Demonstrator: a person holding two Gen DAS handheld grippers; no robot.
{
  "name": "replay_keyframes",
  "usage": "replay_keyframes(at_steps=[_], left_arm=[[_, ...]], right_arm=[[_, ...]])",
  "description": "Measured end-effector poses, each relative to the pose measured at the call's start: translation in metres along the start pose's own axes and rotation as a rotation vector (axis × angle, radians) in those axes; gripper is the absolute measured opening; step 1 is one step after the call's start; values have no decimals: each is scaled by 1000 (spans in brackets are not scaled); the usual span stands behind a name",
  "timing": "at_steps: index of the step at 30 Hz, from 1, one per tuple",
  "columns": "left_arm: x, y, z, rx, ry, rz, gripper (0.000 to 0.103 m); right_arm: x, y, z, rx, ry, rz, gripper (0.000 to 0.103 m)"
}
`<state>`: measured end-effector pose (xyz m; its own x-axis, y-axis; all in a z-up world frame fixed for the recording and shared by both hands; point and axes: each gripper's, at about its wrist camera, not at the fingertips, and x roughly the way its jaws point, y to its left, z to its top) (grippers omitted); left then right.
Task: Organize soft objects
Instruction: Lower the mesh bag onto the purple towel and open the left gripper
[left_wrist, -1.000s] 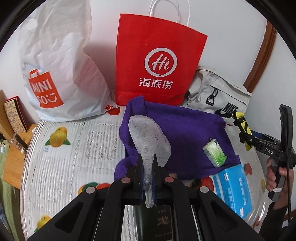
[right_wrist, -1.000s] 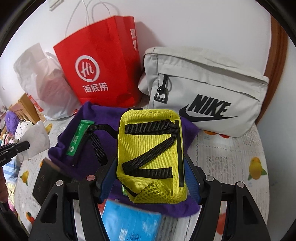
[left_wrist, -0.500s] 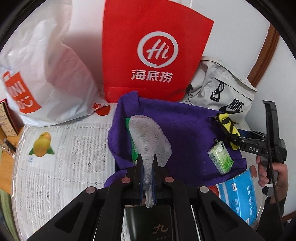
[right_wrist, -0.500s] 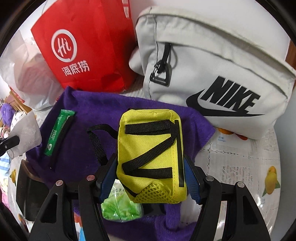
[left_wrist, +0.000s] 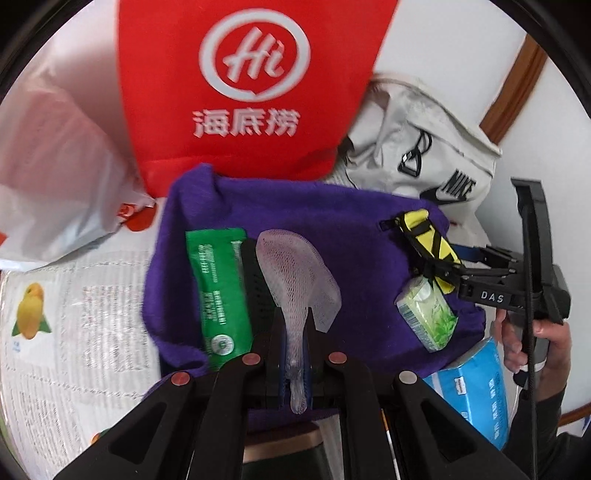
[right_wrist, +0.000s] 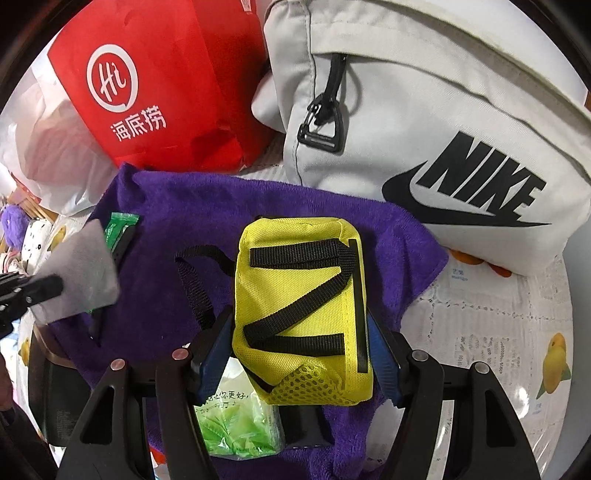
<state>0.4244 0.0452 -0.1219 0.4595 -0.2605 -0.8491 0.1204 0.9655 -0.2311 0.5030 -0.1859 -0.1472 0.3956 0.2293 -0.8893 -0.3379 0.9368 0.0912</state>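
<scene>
My left gripper is shut on a white foam mesh sleeve, held above a purple towel. My right gripper is shut on a yellow pouch with black straps, held over the towel's right part; it also shows in the left wrist view. On the towel lie a green sachet, a black item beside it and a green tissue pack. The mesh sleeve shows at the left in the right wrist view.
A red paper bag, a white plastic bag and a grey Nike bag stand behind the towel. A blue tissue pack lies at the right. The tablecloth has fruit prints.
Both grippers have moved forward toward the bags and lower over the towel, each still holding its item. The green sachet has come into the left wrist view.
</scene>
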Motion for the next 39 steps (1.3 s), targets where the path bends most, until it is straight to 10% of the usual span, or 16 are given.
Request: replay_keyframes(at_steps=[8,14,39], left_arm=[[28,-1,1,5,47,-7,8],[31,5,5,-12,53,55,49],[-109,-20,-96,-75,-89,81,51]], right_arm=[[-1,4,-3,-39,-17,-12,78],[-18,5,-2,-31,-46,-11,78],[-149,38,-129,18,-170,79,78]])
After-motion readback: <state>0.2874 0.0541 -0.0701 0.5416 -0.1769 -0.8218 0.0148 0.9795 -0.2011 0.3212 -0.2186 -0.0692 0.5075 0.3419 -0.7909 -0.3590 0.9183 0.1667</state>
